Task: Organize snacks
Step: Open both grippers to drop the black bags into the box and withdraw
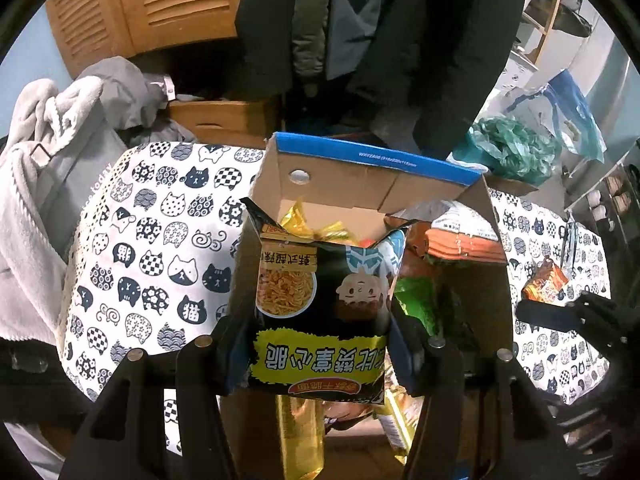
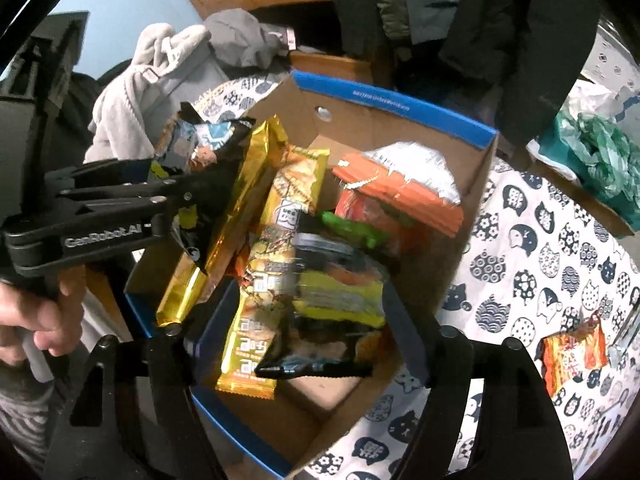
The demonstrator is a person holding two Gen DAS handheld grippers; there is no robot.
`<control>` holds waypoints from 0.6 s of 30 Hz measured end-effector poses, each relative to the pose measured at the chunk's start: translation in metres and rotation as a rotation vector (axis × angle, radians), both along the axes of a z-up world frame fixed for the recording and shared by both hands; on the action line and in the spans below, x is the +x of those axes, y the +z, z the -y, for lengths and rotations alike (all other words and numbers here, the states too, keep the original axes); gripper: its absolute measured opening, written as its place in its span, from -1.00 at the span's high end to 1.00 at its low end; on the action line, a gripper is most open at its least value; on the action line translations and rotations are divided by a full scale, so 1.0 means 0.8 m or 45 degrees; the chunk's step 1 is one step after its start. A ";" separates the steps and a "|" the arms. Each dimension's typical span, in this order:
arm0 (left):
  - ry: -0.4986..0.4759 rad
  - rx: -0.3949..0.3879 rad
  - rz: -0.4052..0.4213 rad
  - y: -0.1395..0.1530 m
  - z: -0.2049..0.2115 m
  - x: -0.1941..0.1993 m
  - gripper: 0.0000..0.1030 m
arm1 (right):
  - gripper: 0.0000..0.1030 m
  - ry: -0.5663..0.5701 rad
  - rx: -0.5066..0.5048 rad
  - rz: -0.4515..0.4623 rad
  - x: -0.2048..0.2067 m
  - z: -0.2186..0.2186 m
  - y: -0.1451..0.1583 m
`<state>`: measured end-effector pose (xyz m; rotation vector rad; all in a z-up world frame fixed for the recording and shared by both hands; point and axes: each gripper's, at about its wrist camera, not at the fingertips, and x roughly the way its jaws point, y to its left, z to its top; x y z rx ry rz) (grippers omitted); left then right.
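While both grippers hung over it, the round table under a white cloth printed with navy cat faces [image 1: 152, 240] carried the whole layout. On it stood the open brown cardboard box with a blue rim [image 2: 400, 98], its flaps up. Inside lay an orange-and-silver foil packet [image 2: 400, 196] against the far right wall, a long gold wrapper [image 2: 244, 200] leaning along the left side, a yellow printed snack bar [image 2: 276, 256] running down the middle, and a green wrapper [image 2: 356, 232] between the bar and the orange packet.

Left gripper [image 1: 320, 344]: fingers clenched on the black-and-yellow noodle snack bag [image 1: 324, 300], held above the box's near left edge, print upside down to the wrist camera.

Right gripper [image 2: 304, 340]: fingers set around a black-and-yellow crinkled packet [image 2: 332, 308] at the box's near side; could not tell whether they pinched it.

One small orange snack packet [image 2: 572, 356] lay apart on the cloth, right of the box.
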<state>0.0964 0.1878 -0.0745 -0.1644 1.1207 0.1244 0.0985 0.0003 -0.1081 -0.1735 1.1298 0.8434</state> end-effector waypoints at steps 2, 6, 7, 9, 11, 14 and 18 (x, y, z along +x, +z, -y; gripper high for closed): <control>0.005 -0.003 -0.008 -0.002 0.004 0.006 -0.16 | -0.49 -0.018 0.013 0.008 0.000 0.010 0.008; 0.033 -0.035 -0.026 -0.009 0.008 0.021 -0.16 | -0.50 -0.045 0.019 0.022 -0.004 0.038 0.016; 0.045 -0.042 -0.030 -0.010 0.009 0.025 -0.16 | -0.50 -0.050 0.016 0.024 -0.005 0.043 0.016; 0.054 -0.048 -0.036 -0.013 0.012 0.032 -0.16 | -0.50 -0.061 0.011 0.025 -0.007 0.056 0.016; 0.057 -0.042 -0.044 -0.015 0.017 0.038 -0.16 | -0.50 -0.074 0.012 0.021 -0.009 0.069 0.015; 0.048 -0.016 -0.062 -0.018 0.026 0.044 -0.17 | -0.50 -0.101 0.009 0.022 -0.011 0.091 0.013; 0.038 0.066 -0.057 -0.016 0.039 0.045 -0.51 | -0.50 -0.149 0.009 0.016 -0.009 0.121 0.009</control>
